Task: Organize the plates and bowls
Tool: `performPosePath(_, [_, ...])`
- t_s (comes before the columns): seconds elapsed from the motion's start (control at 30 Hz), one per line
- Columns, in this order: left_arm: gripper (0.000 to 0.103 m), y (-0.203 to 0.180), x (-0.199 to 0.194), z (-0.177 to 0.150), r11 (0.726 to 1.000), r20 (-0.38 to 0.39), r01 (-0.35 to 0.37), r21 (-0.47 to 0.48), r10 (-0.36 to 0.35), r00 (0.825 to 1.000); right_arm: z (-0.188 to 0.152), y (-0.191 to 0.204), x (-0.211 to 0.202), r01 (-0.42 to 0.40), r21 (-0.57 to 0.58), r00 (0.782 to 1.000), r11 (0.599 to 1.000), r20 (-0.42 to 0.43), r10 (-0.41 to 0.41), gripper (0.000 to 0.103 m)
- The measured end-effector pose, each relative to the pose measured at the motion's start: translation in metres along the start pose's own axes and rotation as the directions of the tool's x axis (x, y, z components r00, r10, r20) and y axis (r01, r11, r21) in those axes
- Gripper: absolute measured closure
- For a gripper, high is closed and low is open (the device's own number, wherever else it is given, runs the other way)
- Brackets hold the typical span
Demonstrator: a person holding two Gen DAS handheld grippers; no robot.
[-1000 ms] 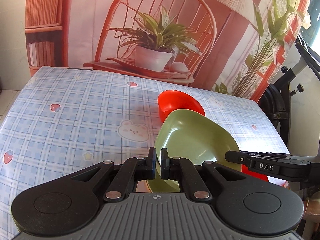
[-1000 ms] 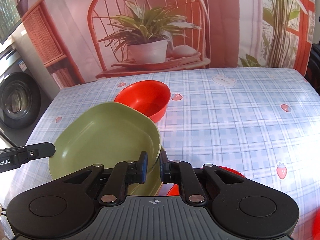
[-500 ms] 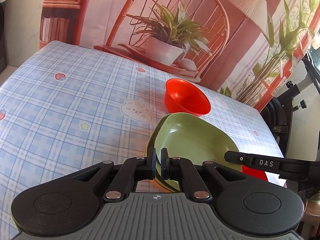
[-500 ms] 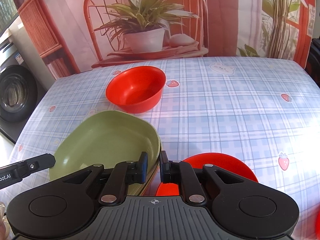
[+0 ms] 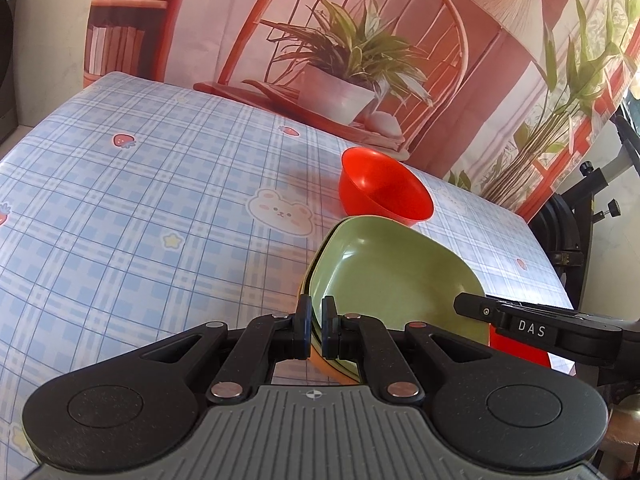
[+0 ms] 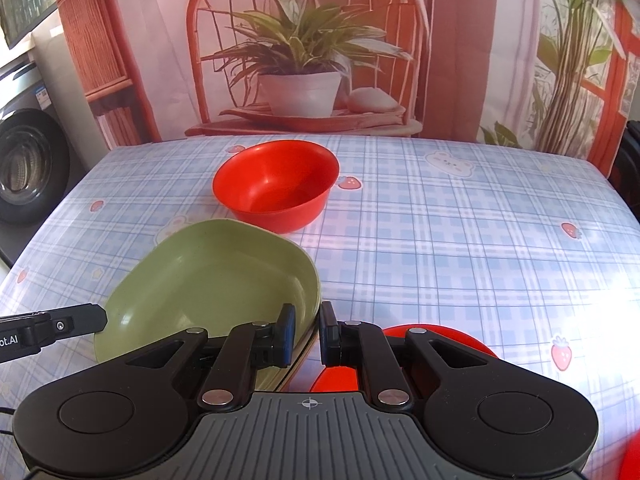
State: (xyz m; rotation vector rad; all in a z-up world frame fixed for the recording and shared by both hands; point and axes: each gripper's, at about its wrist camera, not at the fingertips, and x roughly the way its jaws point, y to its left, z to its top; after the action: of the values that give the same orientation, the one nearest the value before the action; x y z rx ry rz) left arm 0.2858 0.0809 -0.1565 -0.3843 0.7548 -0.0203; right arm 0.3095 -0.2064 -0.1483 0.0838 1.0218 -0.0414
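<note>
Printed backdrop of a potted plant behind a blue plaid tabletop (image 5: 120,240) | green plate (image 6: 208,284) held tilted over the near edge | left tongs (image 5: 315,330) clamped on its rim at 9 o'clock | right tongs (image 6: 306,334) clamped at 3 o'clock | red bowl (image 6: 276,184) beyond at 12 | red plate (image 6: 436,340) beneath, right.

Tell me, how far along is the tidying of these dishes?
Midway, it seems. Nothing looks finished. In hand: both tongs, left and right, grip opposite rims of the green plate, which seems to have another plate nested beneath it. Left: the red bowl stands alone, and a red plate lies beside the green one.
</note>
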Motion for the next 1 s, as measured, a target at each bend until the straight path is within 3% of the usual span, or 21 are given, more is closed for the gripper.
performPosePath(0.1, [0.098,-0.002,0.001,-0.002,1.000,0.003,-0.005,0.006,0.005,1.000,-0.001,-0.002,0.002,-0.004,0.004,1.000,1.000,0.001,0.004,0.092])
performPosePath(0.43, [0.098,-0.002,0.001,-0.004,1.000,0.007,-0.013,-0.014,0.013,1.000,-0.001,-0.002,-0.015,-0.020,0.059,0.999,0.998,0.033,0.018,0.072])
performPosePath(0.5, [0.098,-0.001,0.000,-0.004,1.000,0.007,-0.015,-0.026,0.015,1.000,-0.004,-0.006,-0.022,-0.049,0.098,0.998,0.994,0.035,0.046,0.072])
performPosePath(0.67, [0.098,-0.003,-0.001,-0.006,1.000,0.013,-0.020,-0.024,0.020,1.000,-0.016,-0.002,-0.033,-0.049,0.063,0.998,0.997,0.038,0.047,0.089])
performPosePath(1.0, [0.097,-0.001,-0.003,-0.010,1.000,0.019,-0.015,-0.022,0.015,1.000,-0.028,0.009,-0.031,-0.026,-0.007,0.998,1.000,0.064,0.026,0.094])
